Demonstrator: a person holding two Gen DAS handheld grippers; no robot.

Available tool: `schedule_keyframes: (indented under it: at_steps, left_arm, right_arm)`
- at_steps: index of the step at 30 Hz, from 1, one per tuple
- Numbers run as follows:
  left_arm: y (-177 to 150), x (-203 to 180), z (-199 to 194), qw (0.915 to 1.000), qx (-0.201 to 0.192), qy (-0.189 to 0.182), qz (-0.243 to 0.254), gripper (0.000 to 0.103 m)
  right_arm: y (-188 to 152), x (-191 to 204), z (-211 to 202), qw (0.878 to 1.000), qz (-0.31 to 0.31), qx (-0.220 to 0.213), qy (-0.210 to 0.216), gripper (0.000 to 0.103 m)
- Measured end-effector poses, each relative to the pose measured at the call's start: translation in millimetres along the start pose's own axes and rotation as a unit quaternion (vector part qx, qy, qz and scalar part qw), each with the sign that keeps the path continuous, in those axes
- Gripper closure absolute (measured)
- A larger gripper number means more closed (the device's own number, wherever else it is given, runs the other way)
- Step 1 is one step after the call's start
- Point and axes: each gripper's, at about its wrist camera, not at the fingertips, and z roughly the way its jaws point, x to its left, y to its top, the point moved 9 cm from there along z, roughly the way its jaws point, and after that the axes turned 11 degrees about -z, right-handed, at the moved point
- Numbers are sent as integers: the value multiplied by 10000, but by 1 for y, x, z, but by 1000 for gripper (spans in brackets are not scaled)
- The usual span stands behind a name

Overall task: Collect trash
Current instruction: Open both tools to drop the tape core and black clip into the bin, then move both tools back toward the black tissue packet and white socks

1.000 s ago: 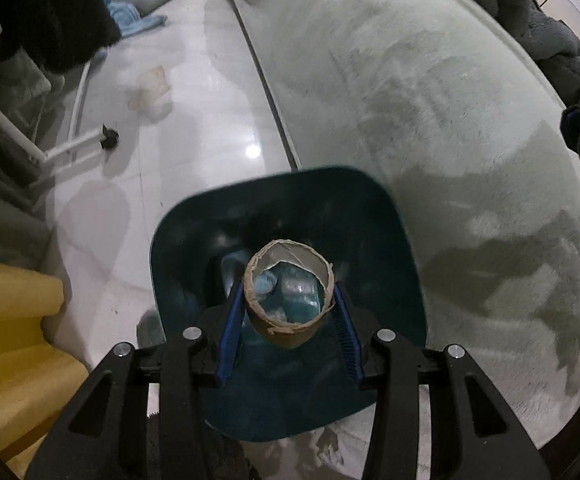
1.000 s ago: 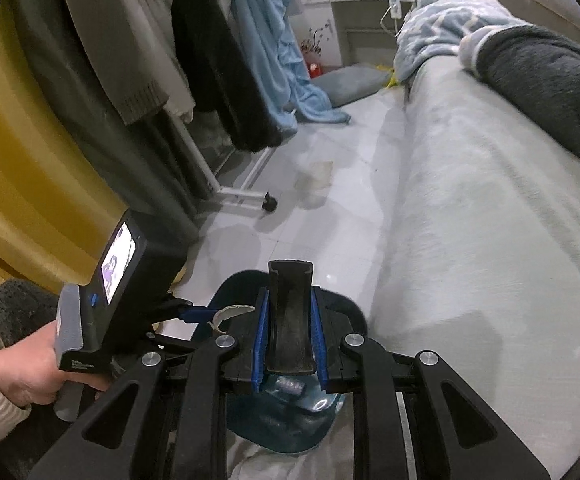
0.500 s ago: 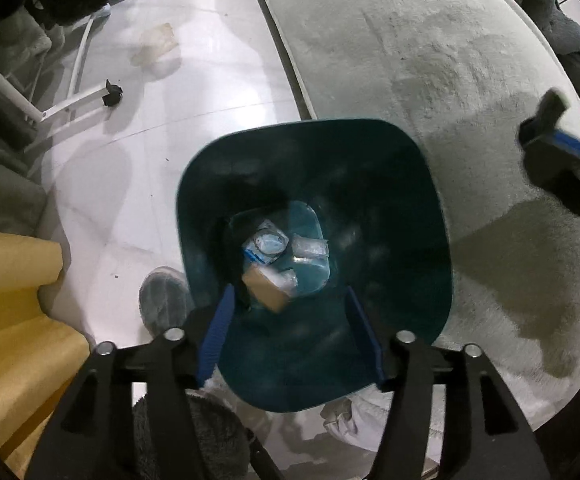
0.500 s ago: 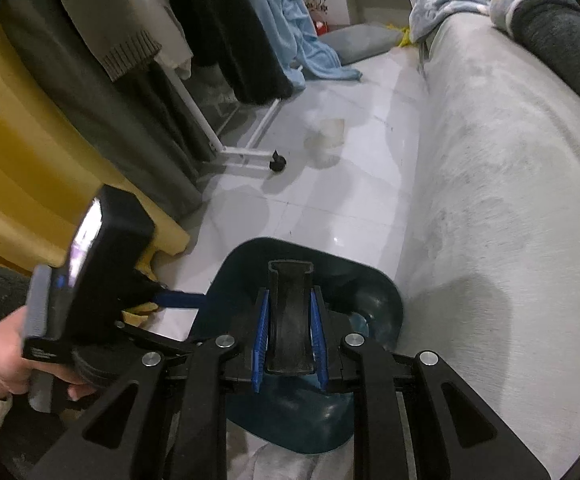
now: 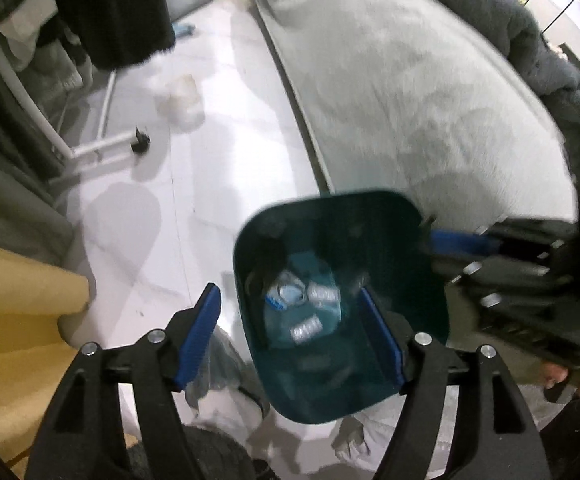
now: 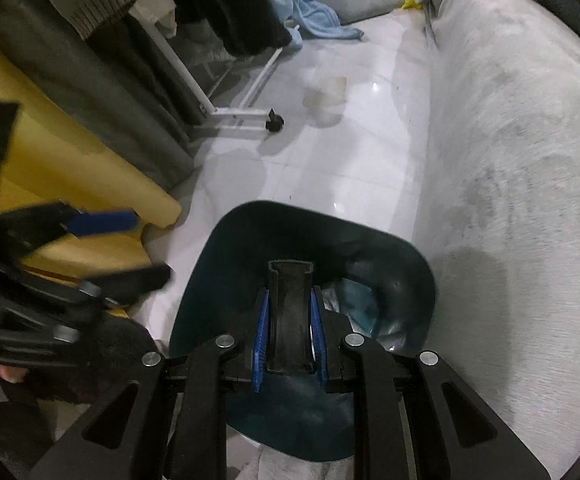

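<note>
White glossy floor tiles [image 5: 209,184] ran beside a pale grey plush sofa [image 5: 422,92] in the left wrist view, with a clothes rack's white foot and black caster [image 5: 139,144] further off. Below the left gripper [image 5: 290,336] stood a dark teal bin [image 5: 342,308]; its jaws had just been opening and stood apart with nothing between them, one blue pad over the floor and the other over the bin's mouth. Crumpled wrappers and other trash [image 5: 302,304] lay at the bin's bottom, blurred. From the right wrist view, the right gripper [image 6: 289,332] hung above the same bin [image 6: 217,272], jaws clamped on a black strip-like piece [image 6: 290,316] held upright over the opening. Yellow fabric [image 6: 69,184] and hanging clothes [image 6: 225,4] filled the left side, where the left gripper [image 6: 101,220] appeared blurred.
</note>
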Motion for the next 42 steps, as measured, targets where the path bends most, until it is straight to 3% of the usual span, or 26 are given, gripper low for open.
schedule_keyframes:
  at_steps: [10,20,22,24,30,37,42]
  left_arm:
    - [28,-4,-44,9953,-931,-194,159,30]
    - [54,-11,-89,9809,-1884,-466,157,29]
    - [57,-16,-97,9776,-2037,-491,183,28]
    - [59,-18,-106,9736,-2218,-487,230,27]
    - [67,-30,-127,9637,-2569,-677,252,25]
    - [73,-58,-154,9493,-2967,-1000,268,22]
    - [71,-90,-161,9436,-3062,-1159,492,18]
  right_arm:
    - [-15,3,32,9990,50,443,-2,83]
    - [-28,8,47,9969,-59,777,-109,82]
    - [-28,8,43,9967,-104,784,-156,77]
    - [-25,12,35,9970,-175,726,-185,64]
    - [-18,18,8,9983,-262,489,-195,49]
    - [-11,17,-33,9992,-332,-79,-207,35]
    - [-11,0,-67,9958,-516,-538,-532,29]
